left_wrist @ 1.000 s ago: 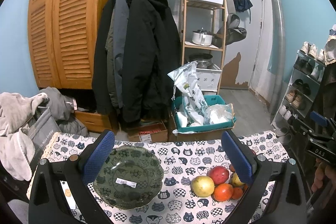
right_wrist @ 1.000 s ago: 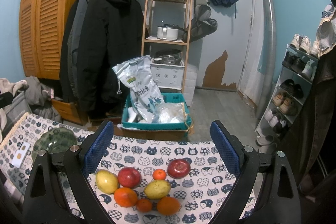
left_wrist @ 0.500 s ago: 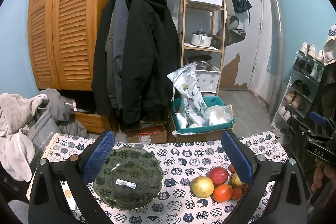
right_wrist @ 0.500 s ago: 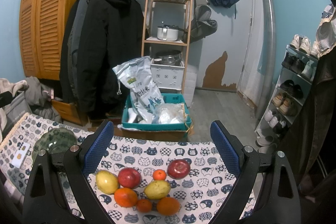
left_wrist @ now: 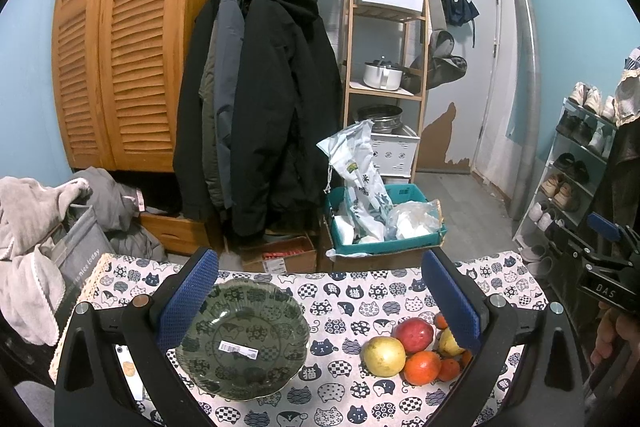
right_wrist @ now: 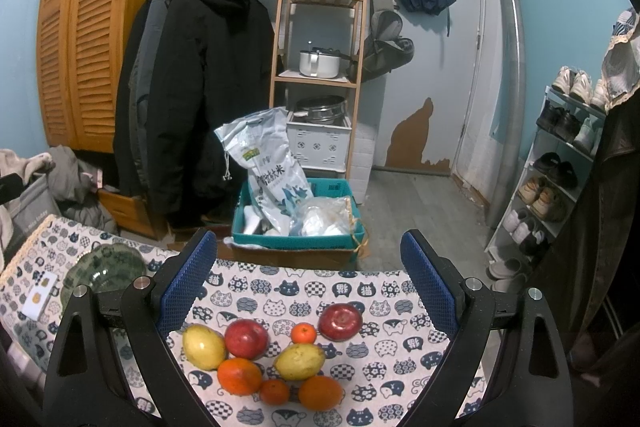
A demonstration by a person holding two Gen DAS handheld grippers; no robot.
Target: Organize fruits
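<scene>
Fruit: eight pieces bunched together on my cat-print tablecloth (right_wrist: 320, 291), all in front of my right gripper.
Apples: one red apple (right_wrist: 246, 339) sits in the bunch, touching a yellow fruit (right_wrist: 203, 345) on its left; a second red apple (right_wrist: 340, 321) lies a little apart at the right.
Citrus: a small tangerine (right_wrist: 303, 333) between the two apples; a big orange (right_wrist: 239, 376), a small one (right_wrist: 274, 391) and another orange (right_wrist: 321, 392) in the near row.
Second yellow fruit: this one (right_wrist: 300, 361) rests in the middle, just behind the near oranges.
Green glass plate: the plate (left_wrist: 243, 337) lies well left of the fruit, holding no fruit, a barcode sticker on it.
My right gripper: the right gripper (right_wrist: 308, 283) is spread wide above the pile, gripping nothing.
My left gripper: the left gripper (left_wrist: 319, 301) is also released, fingers wide; the plate lies by its left finger and the fruit by its right.
Beyond the table: a teal crate (right_wrist: 298, 233) with a rice bag on the floor, dark coats (right_wrist: 200, 87) on a rail.
</scene>
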